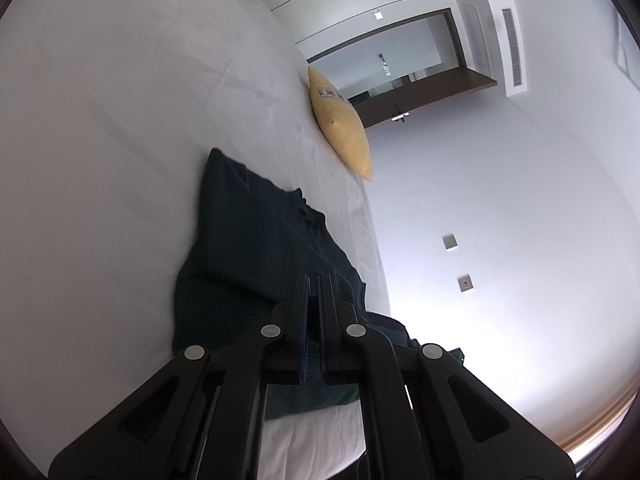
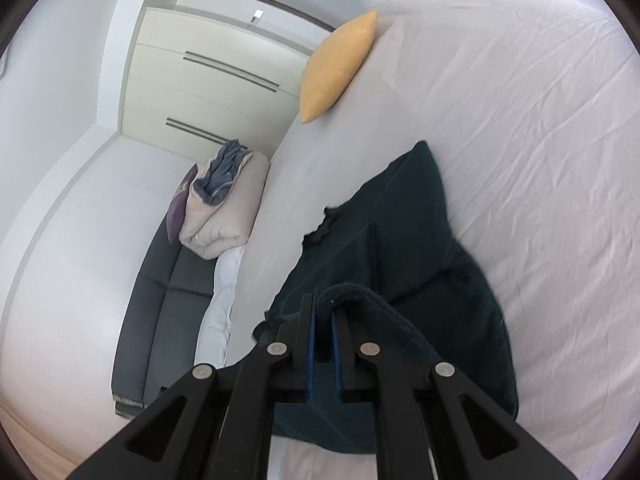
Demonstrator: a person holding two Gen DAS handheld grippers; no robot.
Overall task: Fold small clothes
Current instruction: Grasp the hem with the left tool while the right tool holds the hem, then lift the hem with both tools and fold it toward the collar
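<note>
A dark green knitted garment [image 1: 256,248] lies on the white bed sheet [image 1: 120,140], its far part flat and its near edge raised. My left gripper [image 1: 313,284] is shut on the near edge of the garment, dark cloth pinched between its blue pads. In the right wrist view the same garment [image 2: 408,248] spreads across the sheet [image 2: 520,140]. My right gripper [image 2: 322,304] is shut on a thick rolled hem [image 2: 376,304] of the garment, which loops out over its right finger.
A yellow cushion [image 1: 340,124] [image 2: 340,64] rests at the far edge of the bed. A folded beige and blue quilt [image 2: 224,204] sits on a dark sofa [image 2: 168,280] beside the bed. Cream wardrobe doors [image 2: 208,92] and a doorway [image 1: 400,72] stand beyond.
</note>
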